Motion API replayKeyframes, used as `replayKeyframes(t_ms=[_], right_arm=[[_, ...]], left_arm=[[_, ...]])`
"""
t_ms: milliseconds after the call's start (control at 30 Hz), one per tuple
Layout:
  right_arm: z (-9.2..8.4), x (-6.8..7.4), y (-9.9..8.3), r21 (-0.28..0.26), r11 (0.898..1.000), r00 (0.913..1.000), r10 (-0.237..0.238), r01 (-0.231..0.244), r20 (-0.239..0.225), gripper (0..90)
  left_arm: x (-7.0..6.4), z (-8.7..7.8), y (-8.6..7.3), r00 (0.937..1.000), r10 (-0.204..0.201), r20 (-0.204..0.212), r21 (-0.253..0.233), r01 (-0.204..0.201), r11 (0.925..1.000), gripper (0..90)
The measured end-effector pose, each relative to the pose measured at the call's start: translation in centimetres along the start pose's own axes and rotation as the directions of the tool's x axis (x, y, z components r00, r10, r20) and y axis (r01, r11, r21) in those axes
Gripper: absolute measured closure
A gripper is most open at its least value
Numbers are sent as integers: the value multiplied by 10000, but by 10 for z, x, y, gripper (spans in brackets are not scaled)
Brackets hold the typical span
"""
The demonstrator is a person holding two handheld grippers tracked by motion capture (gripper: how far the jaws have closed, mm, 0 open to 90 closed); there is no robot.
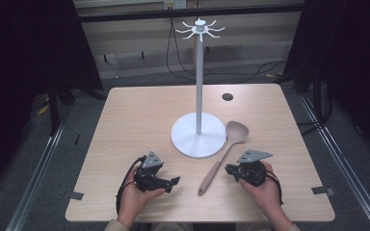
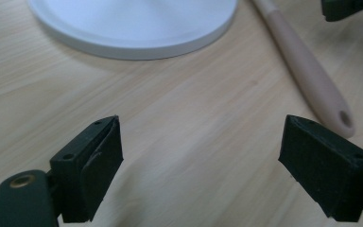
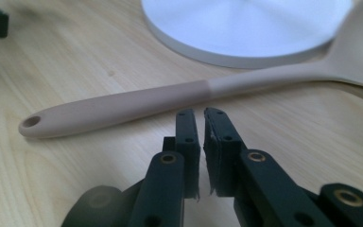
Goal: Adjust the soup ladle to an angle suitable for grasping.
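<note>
Left gripper (image 1: pixel 169 183), at the table's (image 1: pixel 125 120) seven o'clock, aims its widely spread, empty jaws toward three o'clock. The spoon (image 1: pixel 221 156) lies flat on the table between the grippers, its long axis diagonal: bowl toward one o'clock just beside the white stand's base (image 1: pixel 192 142), handle end toward seven; no lettering is legible. Right gripper (image 1: pixel 230 169), at five o'clock, points at the handle with jaws nearly together, holding nothing.

Pinkish-beige spoon (image 1: pixel 223 155), white stand (image 1: pixel 199 134), pale woodgrain table (image 1: pixel 135 120)
</note>
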State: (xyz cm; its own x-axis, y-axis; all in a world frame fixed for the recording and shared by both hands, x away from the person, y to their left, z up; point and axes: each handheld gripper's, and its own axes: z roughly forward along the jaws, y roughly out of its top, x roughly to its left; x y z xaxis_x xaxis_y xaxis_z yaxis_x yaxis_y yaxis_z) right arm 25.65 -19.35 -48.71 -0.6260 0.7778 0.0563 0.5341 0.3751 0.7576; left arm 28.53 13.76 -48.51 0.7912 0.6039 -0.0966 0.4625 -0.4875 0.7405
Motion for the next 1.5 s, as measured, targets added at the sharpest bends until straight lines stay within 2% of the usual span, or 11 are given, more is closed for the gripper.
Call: replayKeyframes(t_ms=[167, 733, 800, 1100, 1133, 1167, 1267, 1300, 1400, 1433, 1500], right_arm=[[-12, -10, -6, -98, 9994, 9988, 346, -343, 339, 818], [-41, -24, -30, -422, 9926, 9857, 1185, -1142, 1199, 722], [-45, -26, -32, -514, 9911, 9836, 1283, -1226, 1270, 717], [-55, -30, -40, -573, 9882, 9772, 1491, -1420, 1514, 686], [-56, -30, -40, -583, 9871, 9759, 1567, -1494, 1520, 685], [-56, -30, -41, -605, 9869, 9758, 1571, -1494, 1523, 678], [-56, -30, -41, -587, 9872, 9764, 1557, -1484, 1498, 674], [-55, -30, -41, -565, 9875, 9770, 1540, -1471, 1475, 672], [-55, -29, -40, -605, 9878, 9770, 1514, -1437, 1500, 672], [-55, -29, -40, -601, 9878, 9772, 1514, -1439, 1488, 672], [-55, -29, -40, -599, 9880, 9778, 1497, -1423, 1468, 672]], left_arm=[[-21, 19, 10, 9979, 392, 524, 291, -408, 9987, 172], [-60, 64, 39, 9874, 488, 1507, 388, -552, 9977, 289], [-64, 66, 42, 9880, 621, 1415, 484, -696, 9964, 294], [-69, 79, 46, 9849, 1056, 1374, 807, -1174, 9898, 452], [-68, 79, 46, 9814, 1387, 1325, 989, -1524, 9834, 452], [-68, 79, 46, 9812, 1429, 1299, 903, -1552, 9837, 533], [-66, 79, 47, 9786, 1421, 1491, 879, -1563, 9838, 576], [-66, 78, 48, 9746, 1652, 1514, 992, -1812, 9784, 578], [-67, 78, 48, 9725, 1765, 1521, 998, -1928, 9762, 582], [-64, 77, 49, 9669, 1966, 1628, 1103, -2159, 9702, 585], [-63, 75, 50, 9642, 2096, 1622, 1303, -2314, 9641, 596]])
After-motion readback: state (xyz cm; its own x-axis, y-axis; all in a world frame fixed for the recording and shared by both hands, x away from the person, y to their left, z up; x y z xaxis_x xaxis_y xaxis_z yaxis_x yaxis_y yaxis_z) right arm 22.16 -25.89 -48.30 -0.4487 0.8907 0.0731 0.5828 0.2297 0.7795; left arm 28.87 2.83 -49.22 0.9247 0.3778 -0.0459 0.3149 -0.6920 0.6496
